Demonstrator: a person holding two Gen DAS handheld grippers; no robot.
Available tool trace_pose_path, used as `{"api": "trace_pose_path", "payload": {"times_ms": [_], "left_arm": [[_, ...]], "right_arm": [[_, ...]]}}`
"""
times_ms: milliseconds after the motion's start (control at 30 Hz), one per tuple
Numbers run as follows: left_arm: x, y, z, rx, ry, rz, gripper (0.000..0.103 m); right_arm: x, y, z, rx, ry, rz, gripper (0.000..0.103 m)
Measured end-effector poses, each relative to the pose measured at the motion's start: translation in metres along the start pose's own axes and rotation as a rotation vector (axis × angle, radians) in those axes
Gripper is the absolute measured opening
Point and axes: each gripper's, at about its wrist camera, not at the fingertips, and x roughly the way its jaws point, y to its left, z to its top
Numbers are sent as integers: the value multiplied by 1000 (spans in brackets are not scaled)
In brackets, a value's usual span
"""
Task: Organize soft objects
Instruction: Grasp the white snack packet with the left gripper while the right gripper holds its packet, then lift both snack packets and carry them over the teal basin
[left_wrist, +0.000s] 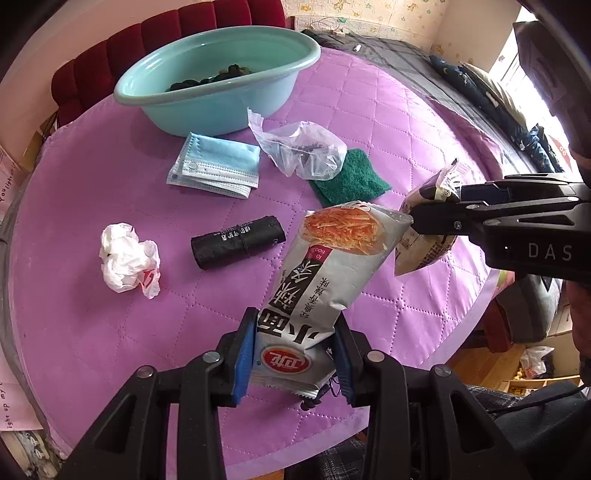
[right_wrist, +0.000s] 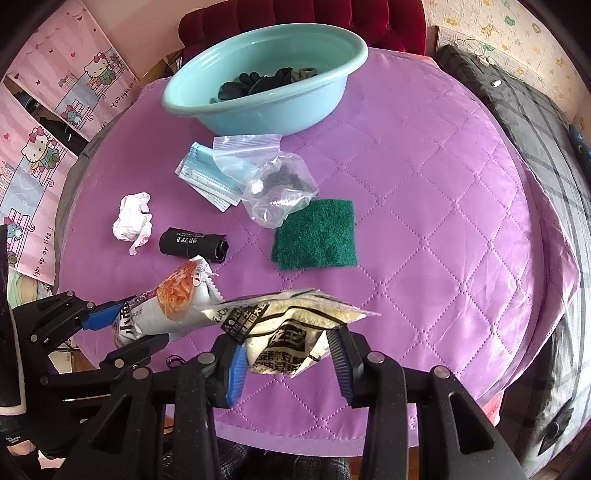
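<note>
basin (left_wrist: 221, 107): smooth plastic | quilt (left_wrist: 388, 122): satiny cloth | scouring pad (right_wrist: 316, 234): rough

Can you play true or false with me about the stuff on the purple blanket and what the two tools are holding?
1. The left tool holds a grey snack packet with orange strips pictured on it. True.
2. The right tool is empty. False: it grips a beige and black packet.
3. The teal basin is empty. False: dark items lie inside it.
4. The green scouring pad lies on the purple quilt. True.
5. The black roll is in the basin. False: it lies on the quilt beside the crumpled white bag.
</note>
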Motion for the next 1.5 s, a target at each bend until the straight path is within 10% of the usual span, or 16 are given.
{"api": "trace_pose_path", "payload": {"times_ms": [1500], "left_arm": [[-72,43,120,-5,-187,48,41]], "right_arm": [[-68,11,153,-105,-172,-31,42]]}}
